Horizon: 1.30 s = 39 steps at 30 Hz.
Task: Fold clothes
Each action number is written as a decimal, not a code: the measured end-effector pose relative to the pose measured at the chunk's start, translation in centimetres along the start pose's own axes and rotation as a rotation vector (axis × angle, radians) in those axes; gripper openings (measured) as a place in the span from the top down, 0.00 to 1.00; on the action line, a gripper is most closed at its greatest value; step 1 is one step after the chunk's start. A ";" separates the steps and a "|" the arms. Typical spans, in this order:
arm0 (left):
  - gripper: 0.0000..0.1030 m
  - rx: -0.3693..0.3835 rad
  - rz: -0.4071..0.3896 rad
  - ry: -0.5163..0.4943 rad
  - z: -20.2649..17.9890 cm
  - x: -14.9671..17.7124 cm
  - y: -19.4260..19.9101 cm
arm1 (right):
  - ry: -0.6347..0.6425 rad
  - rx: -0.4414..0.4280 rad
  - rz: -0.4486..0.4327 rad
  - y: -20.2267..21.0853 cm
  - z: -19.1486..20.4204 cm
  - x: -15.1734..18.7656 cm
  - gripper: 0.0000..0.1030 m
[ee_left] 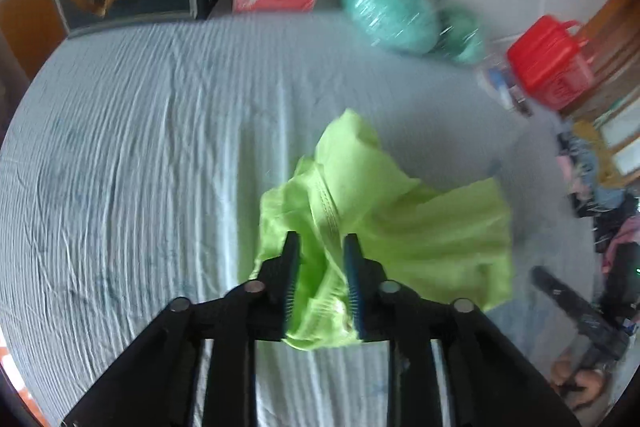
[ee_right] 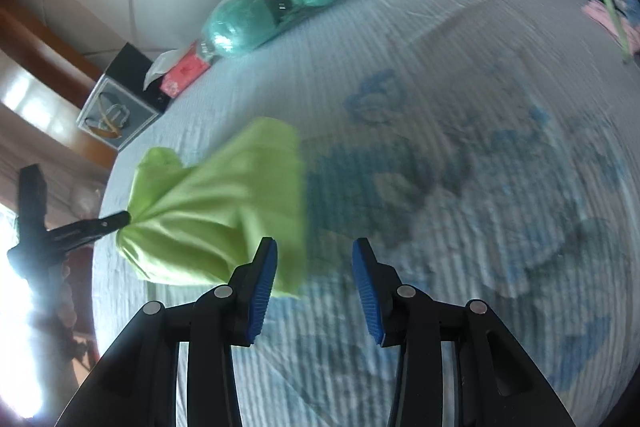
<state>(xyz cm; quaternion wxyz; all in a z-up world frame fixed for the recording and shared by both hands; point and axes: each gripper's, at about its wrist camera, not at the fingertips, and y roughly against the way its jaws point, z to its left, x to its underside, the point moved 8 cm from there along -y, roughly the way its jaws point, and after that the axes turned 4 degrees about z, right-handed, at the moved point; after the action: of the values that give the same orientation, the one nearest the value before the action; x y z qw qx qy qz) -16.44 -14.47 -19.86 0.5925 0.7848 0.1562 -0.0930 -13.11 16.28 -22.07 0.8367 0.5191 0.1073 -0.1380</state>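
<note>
Bed sheet [ee_left: 140,147] bare, serving as folding surface. Left gripper [ee_left: 320,247] pinching bunched green garment [ee_left: 400,227], lifted clear, likely to shake it out. Right gripper [ee_right: 315,247] spread, empty, beside hanging cloth.

The lime-green garment [ee_left: 384,223] hung bunched and crumpled above the bedsheet, pinched at a stitched hem, its loose folds draping downward; the frames were blurred.

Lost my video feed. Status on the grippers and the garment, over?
Left gripper shut on green garment, bunched, lifted above the bed. Right gripper open, empty, beside the hanging cloth. Nothing in the way; clutter only along the bed's far edge.
</note>
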 end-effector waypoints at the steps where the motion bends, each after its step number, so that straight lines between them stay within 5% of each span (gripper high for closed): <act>1: 0.33 0.005 -0.023 -0.011 -0.5 -0.1 0.7 | 0.003 0.003 0.000 -0.2 0.4 -0.3 0.53; 3: 0.15 -0.015 -0.057 -0.032 -1.1 -0.3 1.4 | 0.006 0.018 0.001 -0.7 0.9 -0.7 0.53; 9: 0.17 -0.043 0.001 -0.018 -0.6 1.7 -1.4 | 0.024 0.035 0.086 -3.4 1.4 0.1 0.54; 10: 0.21 -0.059 0.009 -0.024 -0.5 1.9 -2.2 | 0.049 0.047 0.110 -4.1 1.6 0.6 0.58; 12: 0.22 -0.157 0.069 -0.040 0.4 2.7 -4.3 | 0.089 0.108 0.175 -5.5 1.4 1.7 0.92; 13: 0.22 -0.186 0.097 -0.042 0.7 3.0 -5.2 | 0.085 0.126 0.197 -5.9 1.0 2.1 0.92; 16: 0.22 -0.119 0.109 -0.002 0.9 2.6 -5.1 | 0.049 0.125 0.200 -5.1 0.2 2.0 0.93; 21: 0.22 -0.037 -0.004 0.037 0.4 -2.6 -2.3 | 0.021 0.037 0.090 -1.7 0.4 -0.8 0.68; 25: 0.22 -0.042 0.043 0.064 0.6 -5.3 -5.0 | -0.029 0.022 0.048 -1.8 0.2 -3.6 0.66; 29: 0.22 0.016 0.106 0.061 -0.5 -5.0 -8.1 | -0.086 0.004 0.049 -3.8 0.2 -5.7 0.53; 30: 0.30 -0.001 0.117 0.055 -0.5 -4.8 -8.8 | -0.089 -0.007 0.050 -4.5 0.4 -6.1 0.53; 31: 0.56 -0.046 0.123 0.045 -0.2 -4.7 -9.3 | -0.079 0.008 0.064 -5.2 0.5 -6.1 0.53; 32: 0.66 -0.092 0.130 0.035 0.1 -4.5 -9.8 | -0.064 0.037 0.086 -6.0 0.4 -6.0 0.60; 33: 0.69 -0.137 0.136 0.026 0.5 -4.3 -10.3 | -0.049 0.067 0.107 -6.8 0.3 -5.8 0.84; 34: 0.69 -0.167 0.141 0.029 1.0 -4.1 -10.6 | -0.054 0.085 0.118 -7.2 0.0 -5.7 0.87; 37: 0.67 -0.177 0.140 0.074 2.4 -3.8 -10.2 | -0.090 0.127 0.105 -7.0 -1.1 -5.6 0.84; 39: 0.67 -0.157 0.125 0.105 2.8 -3.8 -9.3 | -0.103 0.147 0.049 -5.8 -1.2 -5.9 0.69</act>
<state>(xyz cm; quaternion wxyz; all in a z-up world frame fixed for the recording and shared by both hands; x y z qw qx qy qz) -23.20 -15.33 -27.80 0.6478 0.7479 0.1449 -0.0020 -20.71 15.56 -25.53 0.8038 0.5737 0.0413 -0.1515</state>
